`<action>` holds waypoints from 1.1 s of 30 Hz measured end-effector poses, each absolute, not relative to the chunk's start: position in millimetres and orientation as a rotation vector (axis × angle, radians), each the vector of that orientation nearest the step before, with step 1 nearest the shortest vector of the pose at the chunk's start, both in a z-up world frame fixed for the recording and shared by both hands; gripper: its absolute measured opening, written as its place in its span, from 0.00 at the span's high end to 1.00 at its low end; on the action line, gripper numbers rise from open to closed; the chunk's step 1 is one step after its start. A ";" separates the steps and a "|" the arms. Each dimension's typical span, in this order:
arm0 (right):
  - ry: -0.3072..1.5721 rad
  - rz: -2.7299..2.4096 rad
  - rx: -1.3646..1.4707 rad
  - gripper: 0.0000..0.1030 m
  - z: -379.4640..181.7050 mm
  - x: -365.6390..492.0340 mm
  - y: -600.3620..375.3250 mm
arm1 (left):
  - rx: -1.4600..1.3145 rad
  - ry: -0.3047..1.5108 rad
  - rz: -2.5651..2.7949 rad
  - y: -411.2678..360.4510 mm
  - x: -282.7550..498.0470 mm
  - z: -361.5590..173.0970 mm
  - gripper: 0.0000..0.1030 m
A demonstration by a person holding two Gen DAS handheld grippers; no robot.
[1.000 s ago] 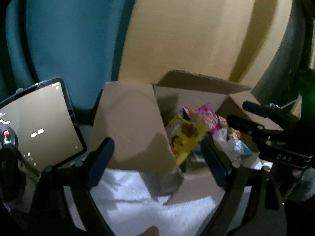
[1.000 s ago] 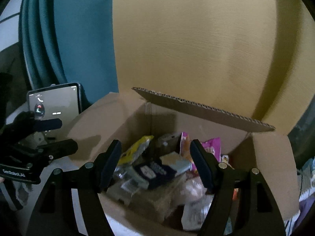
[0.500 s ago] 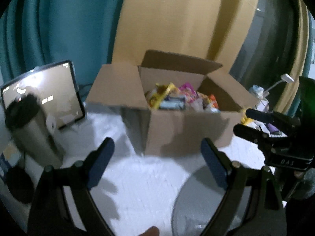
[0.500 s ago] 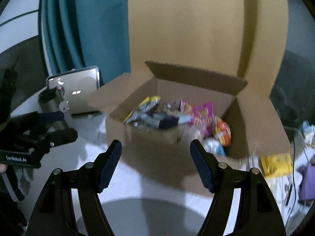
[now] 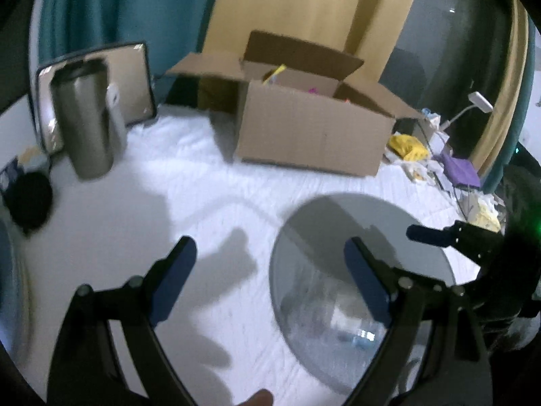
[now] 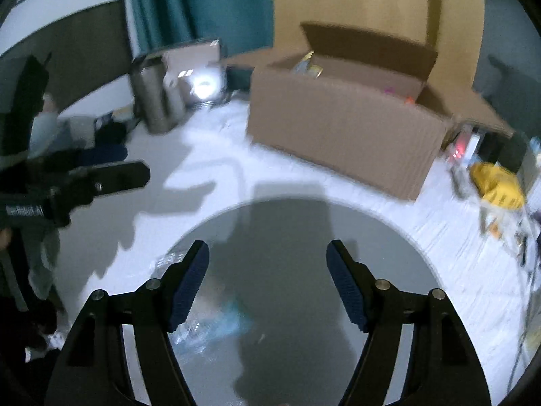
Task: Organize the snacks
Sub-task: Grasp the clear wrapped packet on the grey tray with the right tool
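An open cardboard box of snack packets stands at the back of a white-covered table; it also shows in the right wrist view. A yellow packet pokes out of it. My left gripper is open and empty, low over the table, well in front of the box. My right gripper is open and empty above a round glass plate, which also shows in the left wrist view. The right gripper appears at the right in the left wrist view.
A steel tumbler stands at the left before a leaning tablet. A black round object lies at the far left. A yellow bag, purple item and desk lamp clutter the right side.
Both grippers have pulled back and down from over the box to above the table and glass plate. The box now looks smaller and farther. Both stay open and empty.
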State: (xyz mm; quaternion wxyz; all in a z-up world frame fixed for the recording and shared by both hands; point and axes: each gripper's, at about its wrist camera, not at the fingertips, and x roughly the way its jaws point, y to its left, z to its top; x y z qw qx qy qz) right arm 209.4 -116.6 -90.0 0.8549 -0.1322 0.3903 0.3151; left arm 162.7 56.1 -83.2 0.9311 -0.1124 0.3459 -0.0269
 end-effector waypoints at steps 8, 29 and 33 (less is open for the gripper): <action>0.876 0.743 -0.307 0.27 -126.1 180.9 -106.6 | -0.271 0.760 -0.018 63.3 121.0 -121.3 0.12; 0.900 0.776 -0.346 0.47 -122.7 192.0 -99.1 | -0.257 0.769 -0.037 62.2 138.3 -118.4 0.12; 0.861 0.747 -0.325 0.47 -102.3 210.2 -111.8 | -0.243 0.757 -0.048 56.8 159.2 -108.1 0.12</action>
